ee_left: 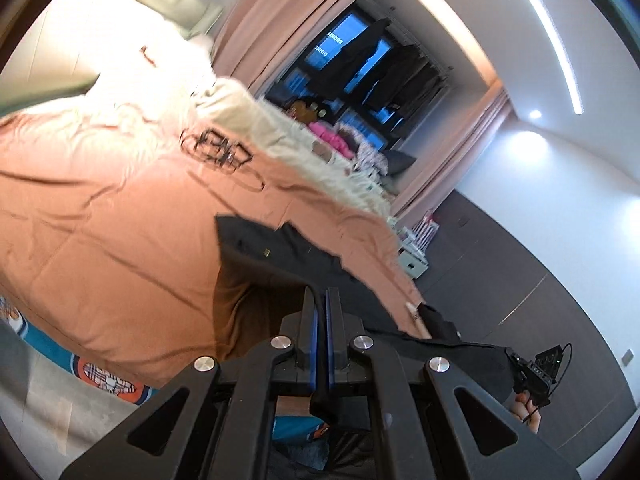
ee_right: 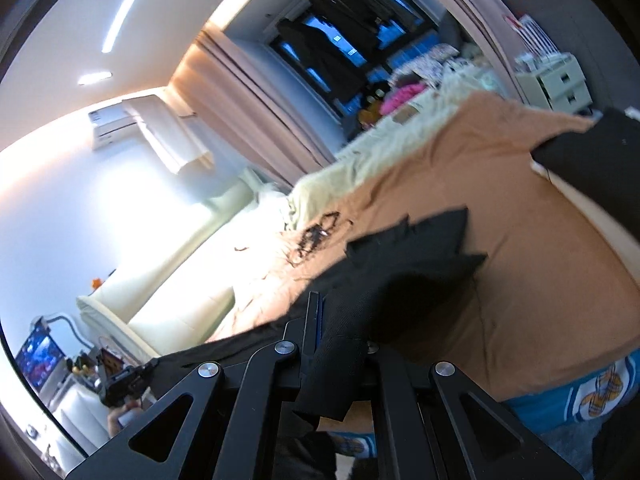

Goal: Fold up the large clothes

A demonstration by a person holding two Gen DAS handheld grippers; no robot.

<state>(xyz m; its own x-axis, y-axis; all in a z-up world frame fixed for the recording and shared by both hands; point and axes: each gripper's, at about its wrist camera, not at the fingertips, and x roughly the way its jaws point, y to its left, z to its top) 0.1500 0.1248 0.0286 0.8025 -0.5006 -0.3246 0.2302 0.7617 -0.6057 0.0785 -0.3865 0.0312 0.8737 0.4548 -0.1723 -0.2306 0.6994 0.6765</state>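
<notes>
An orange bedspread (ee_left: 120,220) covers the bed, a cream fluffy blanket (ee_left: 288,136) lying along its far edge — pink curtains (ee_right: 256,92) frame the dark window (ee_left: 340,52), an air conditioner (ee_right: 152,128) high on the wall.

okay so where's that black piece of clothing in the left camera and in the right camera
Left wrist view: the black garment lies lower centre, running from the left tool across the orange sheet.
Right wrist view: the black garment is centre, draped over the right tool, which hides one finger.
Shared landmark: the dark window with clothes hanging before it, beyond the bed.
</notes>
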